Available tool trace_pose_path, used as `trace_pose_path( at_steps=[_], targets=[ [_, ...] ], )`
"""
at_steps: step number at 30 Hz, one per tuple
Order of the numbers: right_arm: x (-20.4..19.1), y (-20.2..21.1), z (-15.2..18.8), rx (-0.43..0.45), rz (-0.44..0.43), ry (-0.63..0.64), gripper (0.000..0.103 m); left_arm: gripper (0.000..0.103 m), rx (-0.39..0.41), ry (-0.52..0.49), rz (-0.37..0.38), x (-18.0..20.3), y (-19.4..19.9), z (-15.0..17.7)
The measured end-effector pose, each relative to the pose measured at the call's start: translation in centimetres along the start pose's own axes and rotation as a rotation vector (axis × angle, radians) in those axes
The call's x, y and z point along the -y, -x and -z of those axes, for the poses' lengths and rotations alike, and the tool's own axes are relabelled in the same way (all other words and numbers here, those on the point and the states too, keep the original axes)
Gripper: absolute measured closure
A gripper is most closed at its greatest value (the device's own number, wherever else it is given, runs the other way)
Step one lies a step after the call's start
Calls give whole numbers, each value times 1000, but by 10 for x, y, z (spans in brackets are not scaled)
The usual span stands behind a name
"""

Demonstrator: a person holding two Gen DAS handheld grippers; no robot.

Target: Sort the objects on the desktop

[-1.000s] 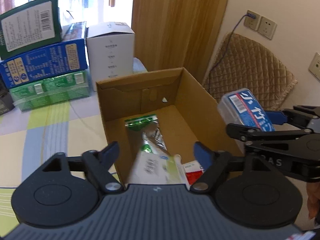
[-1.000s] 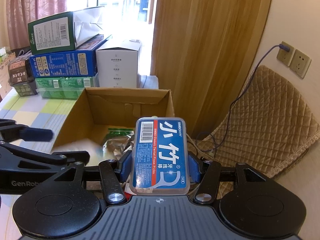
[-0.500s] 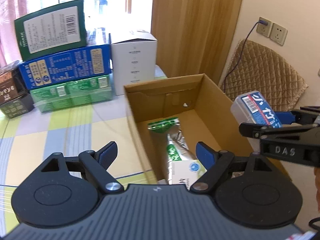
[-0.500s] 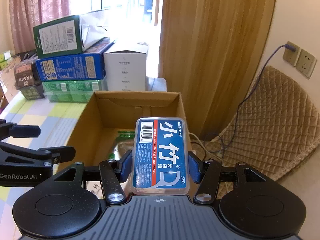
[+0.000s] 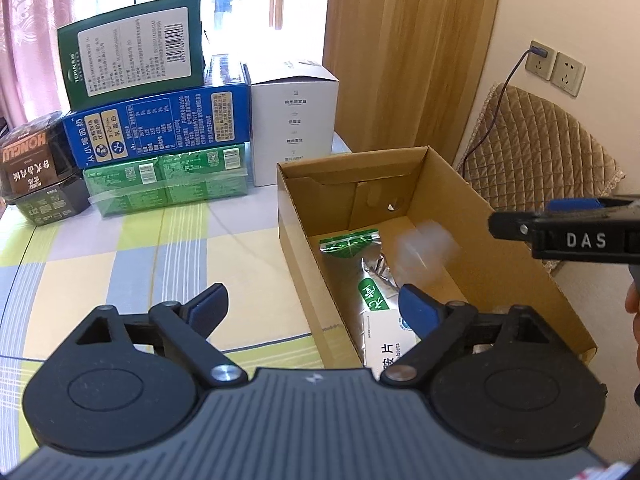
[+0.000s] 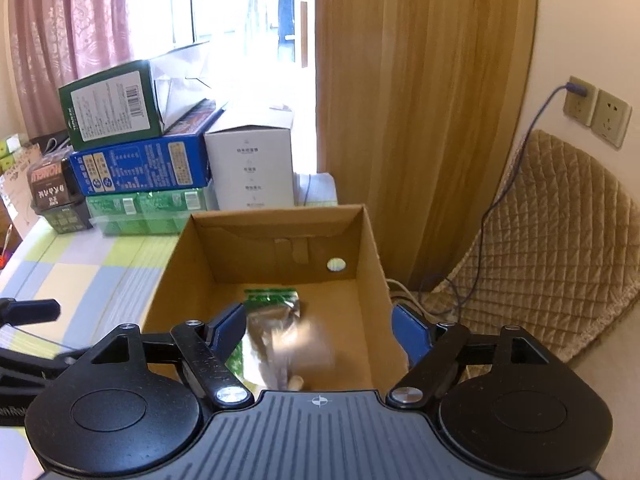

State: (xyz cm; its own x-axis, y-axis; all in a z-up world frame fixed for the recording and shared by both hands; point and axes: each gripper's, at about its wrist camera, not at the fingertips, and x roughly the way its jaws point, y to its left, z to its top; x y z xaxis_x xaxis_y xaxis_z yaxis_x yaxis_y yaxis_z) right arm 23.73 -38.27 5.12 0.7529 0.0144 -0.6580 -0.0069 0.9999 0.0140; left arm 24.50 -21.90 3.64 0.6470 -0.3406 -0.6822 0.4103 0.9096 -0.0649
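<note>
An open cardboard carton [image 5: 352, 160] stands on the checked tablecloth [image 5: 120, 248]. In it lie a silver and green pouch [image 5: 352, 244] and a white tablet box [image 5: 388, 348]. A dental floss box [image 6: 304, 346], only a pale blur [image 5: 426, 250], drops inside the carton below my right gripper [image 6: 318, 316]. That gripper's jaws are opening and hold nothing. My left gripper [image 5: 311, 296] hangs over the carton's near left wall, jaws opening, nothing between them. The right gripper [image 5: 520, 216] reaches in from the right edge of the left wrist view.
Stacked behind the carton are a dark green box [image 5: 132, 48], a blue box [image 5: 160, 124] and a green pack [image 5: 168, 180], with a white box [image 5: 294, 120] beside them. Dark packs [image 5: 32, 160] sit at far left. A quilted chair [image 5: 540, 152] and wall sockets [image 5: 556, 64] stand right.
My right gripper has opened and let go of the blue floss box, which now falls into the carton. My left gripper has drawn back and left from over the carton.
</note>
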Motion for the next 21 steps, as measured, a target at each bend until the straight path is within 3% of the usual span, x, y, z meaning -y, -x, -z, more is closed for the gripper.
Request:
trace_pose_path(
  at_steps=[13, 21],
  targets=[
    [12, 43, 19, 5, 17, -13, 12, 2, 42, 3, -22, 8, 36, 23],
    [6, 93, 41, 15, -14, -5, 3, 2, 59, 33, -44, 13, 81, 40]
  ],
)
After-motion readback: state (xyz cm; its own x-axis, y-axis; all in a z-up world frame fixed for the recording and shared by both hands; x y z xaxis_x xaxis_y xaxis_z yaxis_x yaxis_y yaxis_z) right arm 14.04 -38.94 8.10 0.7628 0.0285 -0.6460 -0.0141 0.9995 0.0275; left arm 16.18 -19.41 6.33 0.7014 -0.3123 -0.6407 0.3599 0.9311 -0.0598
